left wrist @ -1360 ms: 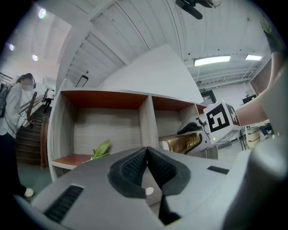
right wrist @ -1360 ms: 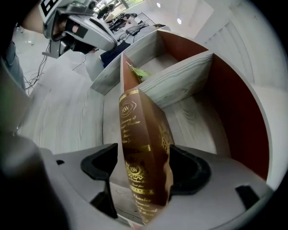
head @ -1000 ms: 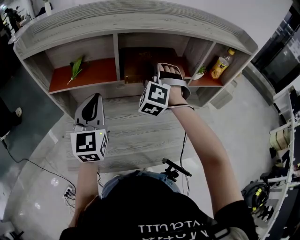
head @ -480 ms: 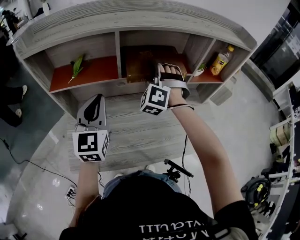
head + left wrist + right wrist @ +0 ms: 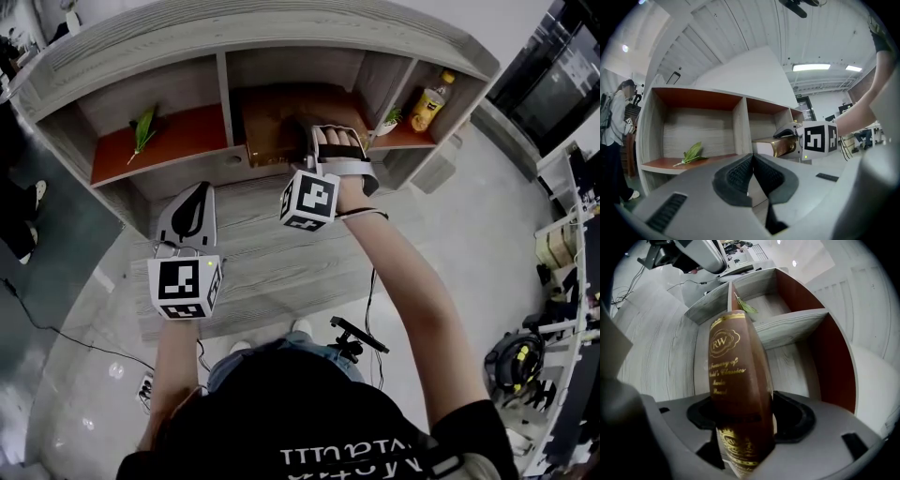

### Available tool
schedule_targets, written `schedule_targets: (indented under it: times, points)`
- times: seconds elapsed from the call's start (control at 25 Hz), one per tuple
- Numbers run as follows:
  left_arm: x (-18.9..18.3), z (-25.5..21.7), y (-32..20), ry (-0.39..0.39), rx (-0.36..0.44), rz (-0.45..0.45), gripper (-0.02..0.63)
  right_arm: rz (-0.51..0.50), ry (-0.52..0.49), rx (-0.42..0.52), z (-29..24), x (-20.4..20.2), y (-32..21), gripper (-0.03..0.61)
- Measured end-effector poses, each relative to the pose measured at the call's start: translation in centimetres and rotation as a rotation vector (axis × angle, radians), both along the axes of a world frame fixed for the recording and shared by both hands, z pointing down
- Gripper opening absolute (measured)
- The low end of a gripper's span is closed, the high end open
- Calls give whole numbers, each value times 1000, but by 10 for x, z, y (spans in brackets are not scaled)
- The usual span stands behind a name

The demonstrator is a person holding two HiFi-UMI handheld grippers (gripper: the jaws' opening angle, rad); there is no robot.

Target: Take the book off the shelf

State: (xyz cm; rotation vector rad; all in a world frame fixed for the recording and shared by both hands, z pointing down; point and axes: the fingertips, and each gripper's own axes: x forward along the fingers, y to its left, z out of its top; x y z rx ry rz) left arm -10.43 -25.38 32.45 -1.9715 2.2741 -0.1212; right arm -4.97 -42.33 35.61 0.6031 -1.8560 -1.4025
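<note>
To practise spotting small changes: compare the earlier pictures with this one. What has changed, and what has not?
The right gripper's jaws have just been closing on the book, which is between them in the shelf's middle compartment. The left gripper, leaf sprig and bottle stayed put.

book [image 5: 274,131]: brown, gilt lettering | flat, spine outward | middle compartment of shelf [image 5: 234,33]

right tool [image 5: 744,423] jaws just closing further, book [image 5: 733,371] between them
</note>
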Motion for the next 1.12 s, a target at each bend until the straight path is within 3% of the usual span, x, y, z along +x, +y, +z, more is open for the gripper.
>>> schedule_targets:
  times: [1.12]
  points:
    - [25, -4, 1, 9, 26, 157, 12, 76, 1, 57, -10, 43, 49, 259]
